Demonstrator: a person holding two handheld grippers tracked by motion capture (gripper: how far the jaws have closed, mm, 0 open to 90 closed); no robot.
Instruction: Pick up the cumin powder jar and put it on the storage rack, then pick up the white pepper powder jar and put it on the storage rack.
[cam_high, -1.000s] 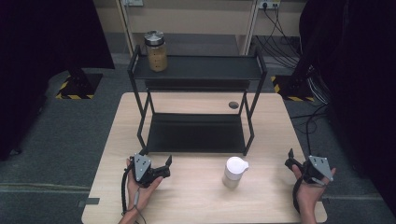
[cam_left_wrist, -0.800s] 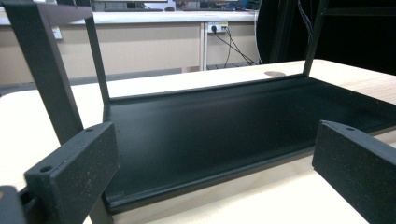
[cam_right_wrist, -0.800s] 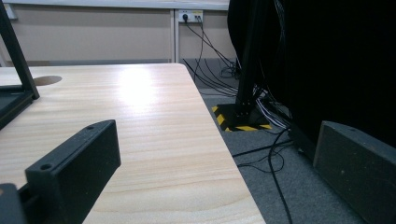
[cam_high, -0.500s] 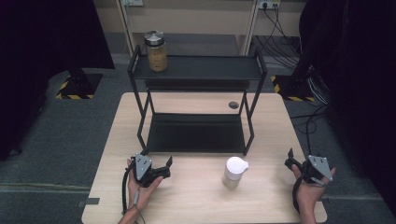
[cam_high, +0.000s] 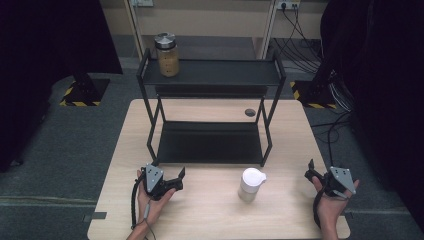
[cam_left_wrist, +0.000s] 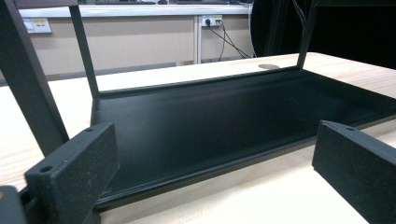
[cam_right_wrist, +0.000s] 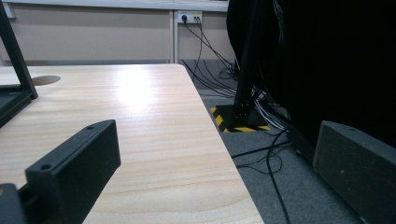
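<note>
Item: wooden table (cam_high: 210, 215), light grain, with a black two-tier metal rack (cam_high: 210, 142) standing on its far half as the landmark. Front of the rack: a bare strip of tabletop running to the near edge, open on both sides of a white lidded cup (cam_high: 249, 184), which stands upright just right of the rack's centre line and apart from its lower shelf. Rack's upper shelf, left end: glass jar (cam_high: 167, 55) with a metal lid and tan contents, possibly granular, too small to tell. Behind the rack's right leg: a round cable hole (cam_high: 250, 112) in the tabletop. Left gripper (cam_high: 176, 180): held in a hand just before the rack's front left leg, jaws wide apart, holding nothing. Right gripper (cam_high: 311, 172): well right of the rack, over the table's right edge, jaws wide apart, holding nothing. Against the frames half a second and a second earlier: no change seen in cup, jar or either gripper.
</note>
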